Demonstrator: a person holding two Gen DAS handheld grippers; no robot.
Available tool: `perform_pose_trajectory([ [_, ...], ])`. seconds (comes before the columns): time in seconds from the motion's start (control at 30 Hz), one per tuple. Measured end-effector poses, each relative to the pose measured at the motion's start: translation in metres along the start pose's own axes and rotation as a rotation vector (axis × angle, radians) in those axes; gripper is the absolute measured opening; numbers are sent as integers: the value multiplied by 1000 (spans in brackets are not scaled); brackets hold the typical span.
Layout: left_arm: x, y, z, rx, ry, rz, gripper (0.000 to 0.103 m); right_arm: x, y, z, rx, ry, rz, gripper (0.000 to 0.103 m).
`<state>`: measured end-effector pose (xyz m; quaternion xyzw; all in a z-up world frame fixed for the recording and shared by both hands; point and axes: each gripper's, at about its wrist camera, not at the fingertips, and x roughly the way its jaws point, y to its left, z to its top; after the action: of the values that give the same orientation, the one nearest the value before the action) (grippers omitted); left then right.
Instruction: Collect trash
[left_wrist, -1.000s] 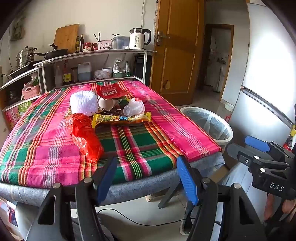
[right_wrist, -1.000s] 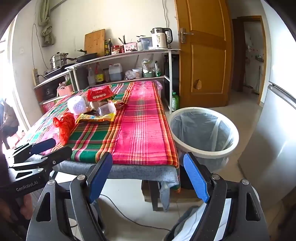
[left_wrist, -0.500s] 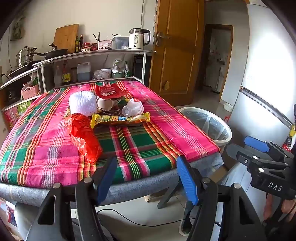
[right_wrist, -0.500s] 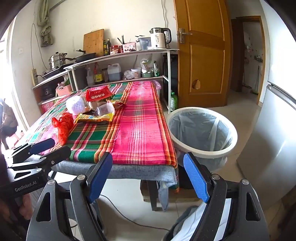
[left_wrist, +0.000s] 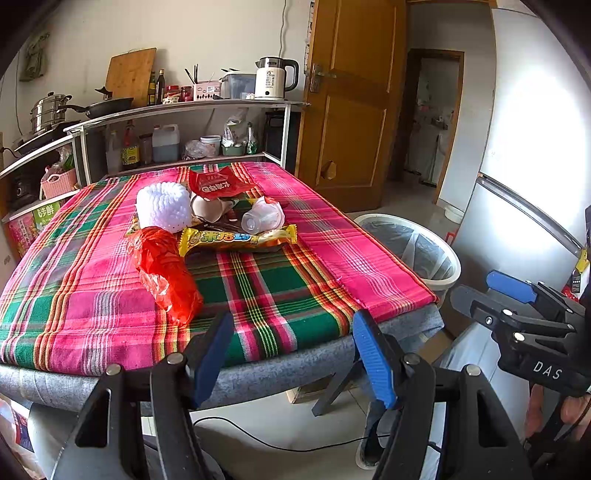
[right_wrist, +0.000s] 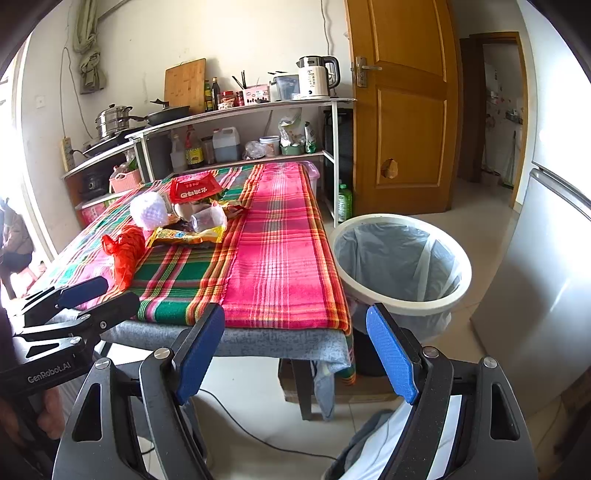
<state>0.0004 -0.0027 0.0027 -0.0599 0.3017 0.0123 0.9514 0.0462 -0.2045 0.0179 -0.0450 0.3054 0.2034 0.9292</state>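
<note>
The left tongs hang with their blue pads wide apart and nothing between them, short of the near edge of the surface; the right tongs are likewise spread and empty, off the near right corner.

The trash lies in a loose heap on the plaid cloth, toward 11 o'clock from the left tongs. Nearest is a crumpled red plastic bag, lying lengthwise toward the near edge. Just beyond it, at about 12 o'clock, a yellow snack wrapper lies flat and crosswise, its left end just beside the bag. Behind the wrapper, a clear plastic cup lies on its side with its base toward the camera. At 10 o'clock from the cup sits a white foam fruit net, and between the two is a crushed paper cup. Farthest back, a red snack packet leans over the heap.

Off the right edge of the surface, at 2 o'clock from the left tongs, a white waste bin with a grey liner stands open on the floor. Behind the surface runs a metal shelf carrying a white electric kettle.
</note>
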Motion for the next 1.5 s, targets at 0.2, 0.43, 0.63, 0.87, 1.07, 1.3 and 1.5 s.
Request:
perform_pose_trajectory([
  [0.2, -1, -2, 1, 1, 0, -1, 69, 0, 0, 0, 1, -2, -2, 79],
  [0.43, -1, -2, 1, 1, -1, -1, 69, -1, -1, 0, 2, -2, -4, 79],
  [0.63, 0, -1, 0, -1, -2, -1, 69, -1, -1, 0, 3, -2, -5, 79],
  [0.87, -1, -6, 1, 1, -2, -4, 69, -1, -1, 0, 3, -1, -6, 79],
  [1.07, -1, -9, 2, 2, -2, -4, 69, -1, -1, 0, 2, -2, -5, 79],
  [1.3, -1, -9, 2, 2, -2, -4, 69, -1, -1, 0, 2, -2, -5, 79],
  [1.5, -1, -10, 2, 2, -2, -4, 69, -2, -1, 0, 3, -2, -6, 79],
])
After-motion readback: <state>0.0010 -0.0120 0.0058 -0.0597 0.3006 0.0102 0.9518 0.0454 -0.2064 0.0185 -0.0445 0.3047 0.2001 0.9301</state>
